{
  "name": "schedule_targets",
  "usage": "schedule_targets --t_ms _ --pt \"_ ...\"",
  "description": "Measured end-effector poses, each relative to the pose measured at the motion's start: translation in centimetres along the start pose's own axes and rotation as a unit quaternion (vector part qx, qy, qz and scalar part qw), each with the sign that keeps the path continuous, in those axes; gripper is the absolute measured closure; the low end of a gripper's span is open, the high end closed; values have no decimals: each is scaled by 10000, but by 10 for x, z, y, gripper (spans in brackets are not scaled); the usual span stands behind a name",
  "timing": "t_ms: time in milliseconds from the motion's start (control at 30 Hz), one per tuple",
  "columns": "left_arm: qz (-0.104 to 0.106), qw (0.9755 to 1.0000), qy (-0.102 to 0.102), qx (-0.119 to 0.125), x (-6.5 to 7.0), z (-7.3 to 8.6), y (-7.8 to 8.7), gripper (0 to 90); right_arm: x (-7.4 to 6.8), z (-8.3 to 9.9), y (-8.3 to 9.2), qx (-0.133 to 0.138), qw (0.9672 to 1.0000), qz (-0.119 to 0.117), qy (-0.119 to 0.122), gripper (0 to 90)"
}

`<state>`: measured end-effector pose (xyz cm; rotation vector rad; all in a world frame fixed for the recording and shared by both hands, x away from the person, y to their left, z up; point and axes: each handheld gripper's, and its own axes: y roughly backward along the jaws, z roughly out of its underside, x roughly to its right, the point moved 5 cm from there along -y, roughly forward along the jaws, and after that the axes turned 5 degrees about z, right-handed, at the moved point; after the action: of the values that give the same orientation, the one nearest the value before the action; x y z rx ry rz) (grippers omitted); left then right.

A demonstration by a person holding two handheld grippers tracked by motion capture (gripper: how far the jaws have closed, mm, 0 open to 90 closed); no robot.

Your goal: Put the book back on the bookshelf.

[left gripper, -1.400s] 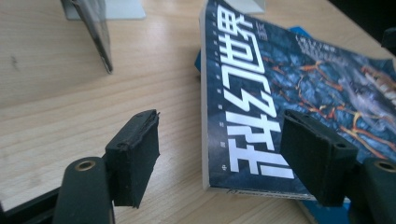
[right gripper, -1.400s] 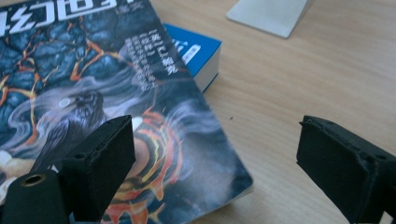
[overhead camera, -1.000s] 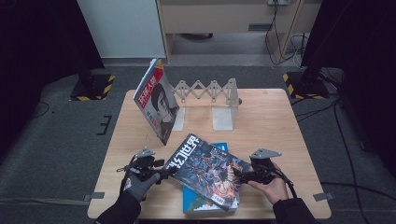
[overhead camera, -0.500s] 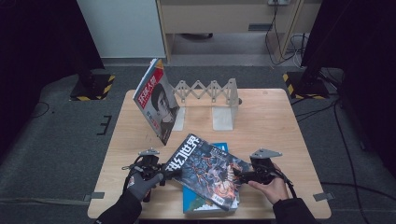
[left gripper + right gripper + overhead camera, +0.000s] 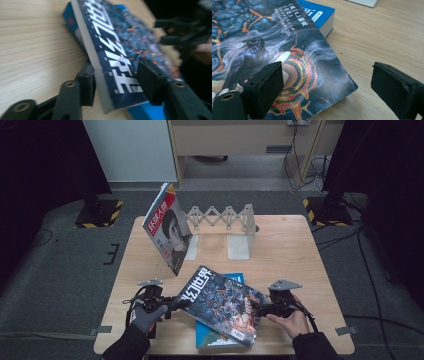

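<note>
two grippers are bracketing one dark-covered magazine (image 5: 220, 305), which is lying askew on top of a blue book (image 5: 220, 337) at the near edge of the wooden table (image 5: 290, 250).

the magazine's long axis is running diagonally, from its title end at the upper left to its lower right corner. the left gripper (image 5: 175, 305) is sitting at the title end; in the left gripper view its jaws have just been closing and are straddling the magazine's edge, one pad (image 5: 86, 85) under the cover side by the page block, the other pad (image 5: 150, 80) over the printed title. the lower pad is looking in contact, but i cannot tell if the upper one is pressing yet, so no firm grip is being claimed.

the right gripper (image 5: 257, 309) is waiting at the opposite corner of the magazine, jaws wide apart and holding nothing; in the right gripper view one pad (image 5: 265, 87) is hovering over the cover art and the other over bare wood just beyond the corner.

judgement: the left gripper is nearer to a hold, so the lift is likely turning on its pinch of the title edge.

count: magazines, two, the dark one and a red-titled magazine (image 5: 167, 232) leaning upright against the rack; blue books, one; expanding book racks (image 5: 225, 220), one, standing well behind the dark magazine.
</note>
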<state>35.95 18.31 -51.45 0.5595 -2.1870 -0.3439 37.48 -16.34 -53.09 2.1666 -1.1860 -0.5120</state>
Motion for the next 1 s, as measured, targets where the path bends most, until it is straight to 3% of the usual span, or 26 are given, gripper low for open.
schedule_targets --t_ms 67,233,367,467,600,1000 --pt "15 10000 -58 -42 4 0 -1 533 1 1 0 -12 10000 16 -13 116" --pt "95 9999 21 -141 4 -1 -8 528 4 2 1 -55 9999 79 50 135" --pt "441 9989 86 -110 8 -3 -11 567 6 3 0 -93 9998 134 93 150" --pt "442 9989 53 -178 11 -3 -12 574 6 4 0 -115 9998 136 132 161" --pt "545 9980 154 -263 12 -3 -12 613 7 4 0 -110 9997 153 141 164" --pt "625 9979 155 -33 31 -13 -6 746 6 -1 2 6 10000 37 13 143"
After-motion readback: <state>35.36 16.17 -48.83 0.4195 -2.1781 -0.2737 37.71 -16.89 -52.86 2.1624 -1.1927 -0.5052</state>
